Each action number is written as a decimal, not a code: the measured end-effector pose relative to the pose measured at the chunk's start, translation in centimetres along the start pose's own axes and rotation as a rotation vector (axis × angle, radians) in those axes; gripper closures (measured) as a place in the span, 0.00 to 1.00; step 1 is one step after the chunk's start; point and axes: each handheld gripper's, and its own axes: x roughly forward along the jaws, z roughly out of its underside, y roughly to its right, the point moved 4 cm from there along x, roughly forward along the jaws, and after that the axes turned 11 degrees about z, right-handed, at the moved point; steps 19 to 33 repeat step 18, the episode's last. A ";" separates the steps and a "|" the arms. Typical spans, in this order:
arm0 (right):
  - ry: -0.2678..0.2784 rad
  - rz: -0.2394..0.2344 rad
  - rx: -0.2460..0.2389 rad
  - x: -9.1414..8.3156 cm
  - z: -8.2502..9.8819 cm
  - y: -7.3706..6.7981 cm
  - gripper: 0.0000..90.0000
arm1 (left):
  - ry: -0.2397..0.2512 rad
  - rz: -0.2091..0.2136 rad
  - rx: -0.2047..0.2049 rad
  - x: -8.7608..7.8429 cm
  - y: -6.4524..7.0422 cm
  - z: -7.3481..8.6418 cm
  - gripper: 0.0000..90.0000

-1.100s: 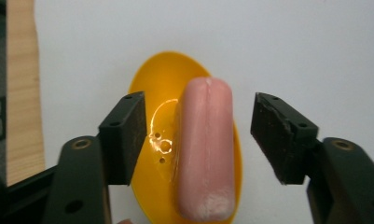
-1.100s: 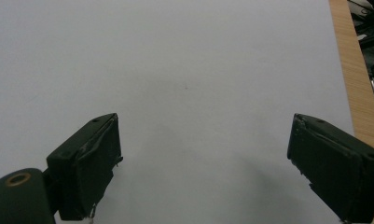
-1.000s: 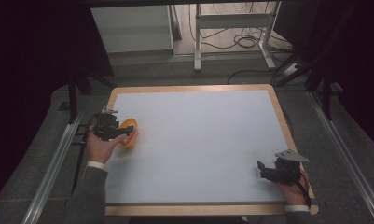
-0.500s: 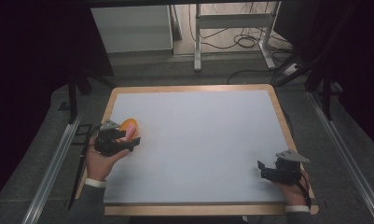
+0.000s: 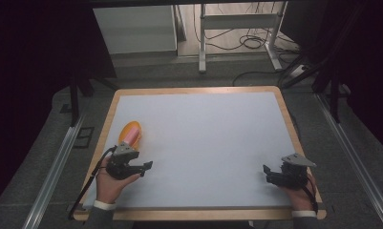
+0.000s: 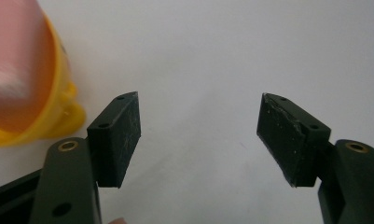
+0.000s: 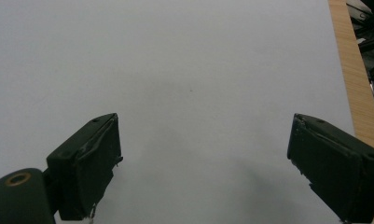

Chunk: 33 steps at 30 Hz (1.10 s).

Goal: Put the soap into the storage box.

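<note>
The cup [image 5: 130,134] — an orange-and-yellow plastic piece, pinkish along its upper face — lies on its side at the left of the high view, on the white mat [image 5: 203,143] close to the mat's left edge. In the left gripper view it sits at the upper left of the frame [image 6: 24,79], with what looks like a yellow handle or lug at its lower rim; its exact form is blurred at this range.

The left gripper [image 5: 142,168] is just below the cup in the high view, lower left of the frame, apart from it and angled toward the right. Its jaws stand wide apart with only bare mat between them [image 6: 198,135]; it has hold of nothing. The cup lies outside the left-hand jaw in that view, near but not touching.

The right gripper [image 5: 268,172] rests at the lower right of the high view, well apart from the cup. Its jaws are also spread wide over bare mat [image 7: 203,158] and hold nothing. The wooden border [image 7: 350,79] of the table runs down the right of that view.

Judgement: the cup is set down and free — the step in hand is either the end of a placement or the start of a fresh approach; the pictures do not settle which. If a pick-up is intended, the next move calls for the left gripper to swing back toward the cup and bring the body, not the lug, between the jaws before closing. A cup on its side may roll under a one-sided push, so both jaws should meet it together.
</note>
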 end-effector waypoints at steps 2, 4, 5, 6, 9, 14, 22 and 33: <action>0.002 0.001 -0.003 -0.1 0.0 -0.1 0.10 | 0.004 0.024 -0.015 0.4 0.3 0.6 0.34; 0.003 -0.001 -0.002 -0.2 0.0 -0.2 0.10 | -0.002 0.031 -0.014 0.7 0.5 0.9 0.34; 0.005 0.000 -0.002 -0.3 0.0 -0.2 0.10 | -0.006 0.034 -0.016 0.8 0.5 1.0 0.34; 0.006 0.000 -0.004 -0.3 0.0 -0.2 0.10 | -0.011 0.031 -0.011 1.0 0.5 1.1 0.34; 0.012 0.000 -0.002 -0.5 0.0 -0.3 0.10 | 0.001 0.053 -0.017 1.1 0.7 1.0 0.34; 0.035 -0.013 -0.014 -0.8 -0.2 -0.5 0.10 | 0.007 0.060 -0.025 0.9 0.6 0.9 0.33; 0.042 -0.020 -0.017 -0.8 -0.4 -0.6 0.10 | 0.006 0.064 -0.017 0.7 0.6 0.9 0.31; 0.042 -0.020 -0.017 -0.8 -0.4 -0.6 0.10 | 0.006 0.064 -0.017 0.7 0.6 0.9 0.31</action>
